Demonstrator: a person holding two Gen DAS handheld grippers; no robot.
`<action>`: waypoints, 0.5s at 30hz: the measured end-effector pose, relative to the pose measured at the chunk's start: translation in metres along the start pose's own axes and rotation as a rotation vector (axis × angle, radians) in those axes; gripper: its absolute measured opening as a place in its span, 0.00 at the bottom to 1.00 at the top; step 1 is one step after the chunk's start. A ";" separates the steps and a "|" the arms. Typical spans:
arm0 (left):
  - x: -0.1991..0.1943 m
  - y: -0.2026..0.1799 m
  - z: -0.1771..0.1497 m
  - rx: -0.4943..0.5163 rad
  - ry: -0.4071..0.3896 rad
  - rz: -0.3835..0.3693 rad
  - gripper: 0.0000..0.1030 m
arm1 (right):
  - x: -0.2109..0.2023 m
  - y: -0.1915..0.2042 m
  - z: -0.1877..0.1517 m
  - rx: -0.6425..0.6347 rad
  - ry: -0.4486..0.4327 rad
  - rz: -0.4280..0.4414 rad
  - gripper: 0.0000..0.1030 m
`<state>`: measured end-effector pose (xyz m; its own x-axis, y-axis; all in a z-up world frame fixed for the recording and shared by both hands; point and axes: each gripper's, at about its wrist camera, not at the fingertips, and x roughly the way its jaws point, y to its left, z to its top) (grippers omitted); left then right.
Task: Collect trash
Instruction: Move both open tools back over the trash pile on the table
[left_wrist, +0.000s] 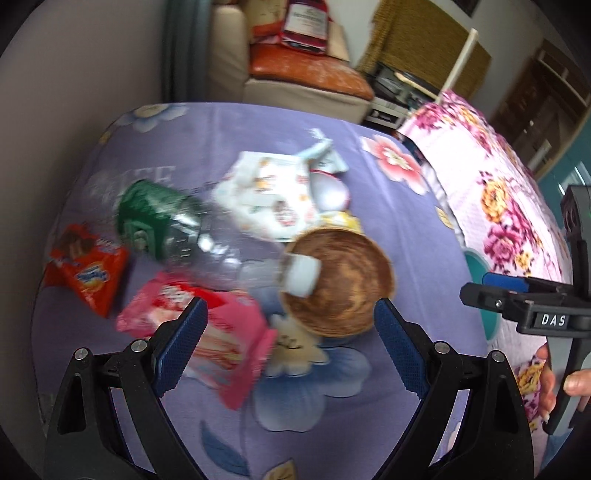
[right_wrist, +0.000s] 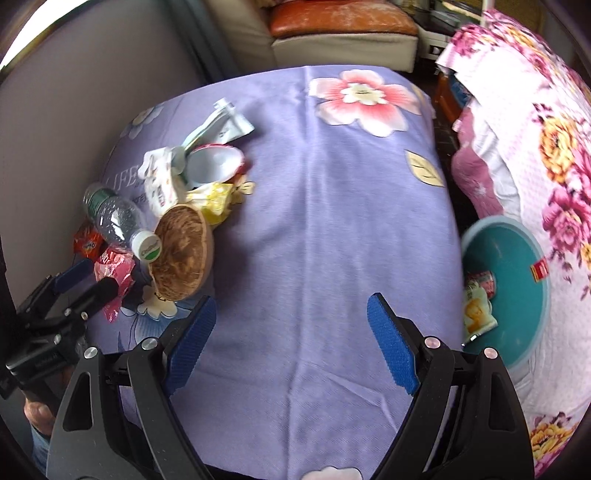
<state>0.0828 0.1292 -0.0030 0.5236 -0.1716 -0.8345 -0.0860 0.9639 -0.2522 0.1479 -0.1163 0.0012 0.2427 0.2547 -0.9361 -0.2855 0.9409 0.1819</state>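
Trash lies on a purple flowered tablecloth (right_wrist: 314, 221). My left gripper (left_wrist: 291, 343) is open, its left finger over a pink wrapper (left_wrist: 221, 332), and it also shows in the right wrist view (right_wrist: 88, 280). Beyond it lie a clear bottle with green label and white cap (left_wrist: 192, 236), a brown coconut-shell bowl (left_wrist: 340, 280), an orange snack pack (left_wrist: 88, 273), a white patterned wrapper (left_wrist: 266, 192) and a yellow wrapper (right_wrist: 214, 199). My right gripper (right_wrist: 291, 343) is open and empty over bare cloth, right of the pile. A teal bin (right_wrist: 517, 295) holds some trash.
A bed with a pink flowered cover (right_wrist: 535, 166) stands right of the table, the bin between them. A sofa with an orange cushion (left_wrist: 306, 70) is behind the table. A grey wall (right_wrist: 74, 103) runs along the left edge.
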 end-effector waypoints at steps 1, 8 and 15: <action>-0.001 0.008 0.000 -0.017 -0.001 0.003 0.89 | 0.005 0.006 0.003 -0.012 0.000 -0.003 0.78; -0.002 0.063 0.006 -0.170 -0.009 0.022 0.89 | 0.034 0.029 0.017 -0.025 0.029 0.017 0.74; 0.005 0.092 0.016 -0.334 -0.026 0.024 0.89 | 0.064 0.044 0.027 -0.022 0.067 0.049 0.60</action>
<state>0.0906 0.2204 -0.0225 0.5389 -0.1405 -0.8306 -0.3694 0.8467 -0.3829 0.1759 -0.0529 -0.0422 0.1656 0.2845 -0.9443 -0.3161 0.9223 0.2225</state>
